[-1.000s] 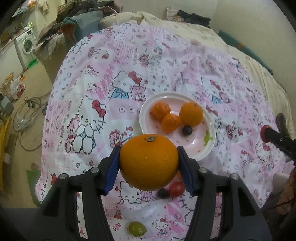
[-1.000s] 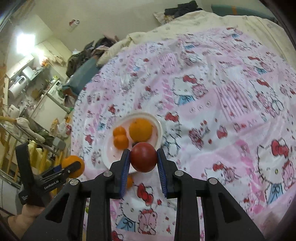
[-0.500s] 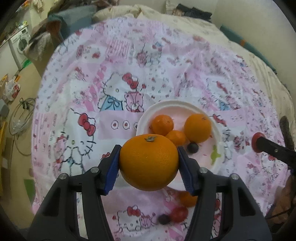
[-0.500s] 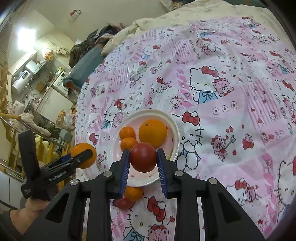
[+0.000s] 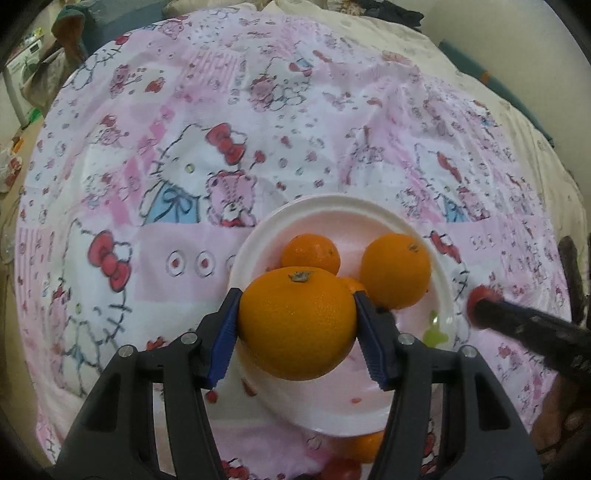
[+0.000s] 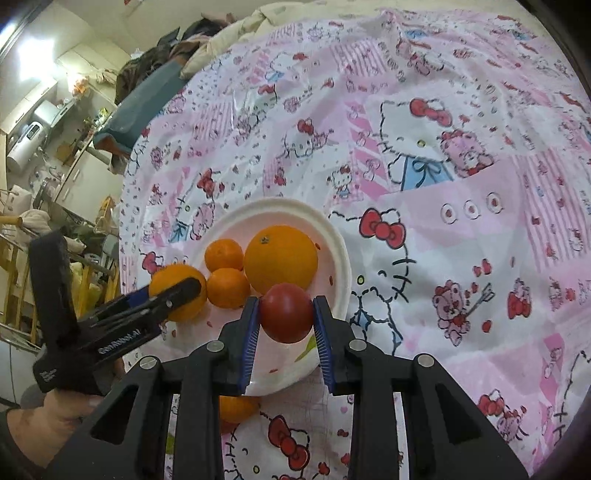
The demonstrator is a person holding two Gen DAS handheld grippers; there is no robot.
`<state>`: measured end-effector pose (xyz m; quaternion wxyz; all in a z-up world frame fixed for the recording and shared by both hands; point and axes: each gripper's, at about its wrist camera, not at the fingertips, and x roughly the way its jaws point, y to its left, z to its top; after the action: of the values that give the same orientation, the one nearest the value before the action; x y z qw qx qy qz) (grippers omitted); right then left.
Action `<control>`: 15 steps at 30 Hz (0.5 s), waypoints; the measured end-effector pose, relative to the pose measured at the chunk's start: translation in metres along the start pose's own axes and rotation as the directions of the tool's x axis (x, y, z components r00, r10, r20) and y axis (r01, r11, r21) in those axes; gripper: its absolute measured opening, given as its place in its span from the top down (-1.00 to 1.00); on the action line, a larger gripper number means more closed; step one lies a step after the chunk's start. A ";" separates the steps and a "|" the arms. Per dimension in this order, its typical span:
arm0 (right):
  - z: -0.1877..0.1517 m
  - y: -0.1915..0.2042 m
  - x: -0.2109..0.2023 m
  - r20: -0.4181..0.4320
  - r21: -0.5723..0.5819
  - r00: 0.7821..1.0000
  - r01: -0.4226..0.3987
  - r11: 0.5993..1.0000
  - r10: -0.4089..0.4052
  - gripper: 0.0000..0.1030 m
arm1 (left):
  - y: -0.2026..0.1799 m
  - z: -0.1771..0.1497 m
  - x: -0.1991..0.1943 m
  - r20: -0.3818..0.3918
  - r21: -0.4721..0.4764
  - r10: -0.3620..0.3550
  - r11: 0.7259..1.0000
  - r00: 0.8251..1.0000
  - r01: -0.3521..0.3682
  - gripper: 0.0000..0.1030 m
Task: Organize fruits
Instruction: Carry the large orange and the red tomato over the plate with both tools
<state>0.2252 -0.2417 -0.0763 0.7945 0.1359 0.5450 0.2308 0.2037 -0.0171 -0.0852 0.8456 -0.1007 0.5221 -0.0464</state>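
Note:
A white plate [image 5: 332, 206] [image 6: 332, 236] lies on the Hello Kitty cloth. On it sit a big orange [image 5: 397, 269] [image 6: 280, 258] and two small tangerines [image 5: 310, 253] [image 6: 223, 254]. My left gripper [image 5: 297, 325] is shut on a large orange [image 5: 297, 321] and holds it over the plate's near left part; it also shows in the right wrist view [image 6: 177, 291]. My right gripper [image 6: 286, 314] is shut on a red tomato [image 6: 286, 312] above the plate's near side; its tip shows in the left wrist view [image 5: 480, 306].
A loose orange [image 5: 364, 445] [image 6: 236, 408] and a red tomato [image 5: 340, 470] lie on the cloth just in front of the plate. The bed drops off at the left toward cluttered furniture [image 6: 44, 155]. A beige duvet [image 5: 369, 22] lies behind.
Both grippers have moved forward and down with their fruit, from in front of the plate to over it. The plate now looks larger and nearer in both views.

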 end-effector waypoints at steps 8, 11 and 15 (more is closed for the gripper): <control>-0.003 0.001 0.013 -0.027 -0.008 1.000 0.010 1.000 -0.010 0.41 | 0.009 -0.004 0.002 0.014 -0.051 -0.013 0.999 1.000 0.014 -0.10; -0.004 -0.001 0.014 -0.030 0.002 0.999 0.011 1.000 -0.011 0.40 | 0.017 -0.008 0.005 0.038 -0.071 -0.006 0.997 0.999 0.009 -0.16; -0.004 0.000 0.016 -0.037 -0.001 0.999 0.022 1.000 -0.022 0.40 | 0.012 -0.011 0.006 0.048 -0.043 0.018 0.999 0.999 -0.016 -0.16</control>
<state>0.2261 -0.2332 -0.0910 0.7869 0.1252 0.5610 0.2246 0.1962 -0.0084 -0.0980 0.8560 -0.1152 0.5033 -0.0259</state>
